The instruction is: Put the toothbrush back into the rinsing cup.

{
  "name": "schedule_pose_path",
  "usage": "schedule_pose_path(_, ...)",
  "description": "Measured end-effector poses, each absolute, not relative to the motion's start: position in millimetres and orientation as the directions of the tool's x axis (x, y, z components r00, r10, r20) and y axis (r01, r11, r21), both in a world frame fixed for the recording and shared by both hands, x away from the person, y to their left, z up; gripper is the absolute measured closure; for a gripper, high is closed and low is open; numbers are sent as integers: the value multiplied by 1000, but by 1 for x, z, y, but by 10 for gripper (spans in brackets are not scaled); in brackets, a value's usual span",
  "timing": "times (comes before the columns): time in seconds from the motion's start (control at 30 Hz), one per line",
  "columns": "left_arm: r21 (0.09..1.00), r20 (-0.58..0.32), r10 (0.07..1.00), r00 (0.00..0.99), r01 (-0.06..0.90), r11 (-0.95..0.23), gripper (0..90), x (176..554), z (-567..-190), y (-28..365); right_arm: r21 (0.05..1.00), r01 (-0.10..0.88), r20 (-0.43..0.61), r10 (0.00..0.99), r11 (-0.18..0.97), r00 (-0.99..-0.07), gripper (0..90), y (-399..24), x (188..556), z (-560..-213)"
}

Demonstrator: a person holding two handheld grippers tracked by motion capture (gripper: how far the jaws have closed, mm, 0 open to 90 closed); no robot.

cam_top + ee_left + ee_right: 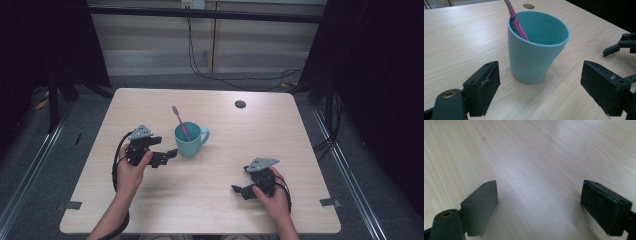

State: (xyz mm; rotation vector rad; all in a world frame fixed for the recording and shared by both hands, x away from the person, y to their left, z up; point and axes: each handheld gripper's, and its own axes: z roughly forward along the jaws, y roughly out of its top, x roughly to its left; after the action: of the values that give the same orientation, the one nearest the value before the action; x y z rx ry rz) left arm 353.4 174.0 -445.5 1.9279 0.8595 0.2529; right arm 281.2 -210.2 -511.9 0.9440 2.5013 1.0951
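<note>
- Two grippers sit low over the table (210, 195), each in a hand, both spread wide and holding nothing.
- Nearest the person, the right gripper (239, 190) rests well apart from the mug, its jaws framing bare wood in its own view.
- Further in, the left gripper (167, 156) points at the mug (190, 140) from just beside it; in the left gripper view the mug (536, 47) stands upright between and beyond the jaws, not yet touched.
- Inside the mug leans a pink toothbrush (180, 123), head up (bristles too small to make out).
- Judged step: the left gripper's approach to the mug. Next move likely calls for sliding forward until the jaws flank the wall, then closing gently so the mug doesn't tip.
</note>
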Motion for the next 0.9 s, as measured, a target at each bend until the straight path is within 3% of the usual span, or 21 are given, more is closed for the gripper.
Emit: schedule_pose_path(0.9,825,-166,662,731,471,-313,158,343,-472,188,727,463,28,652,507,-758,139,-210,281,-512)
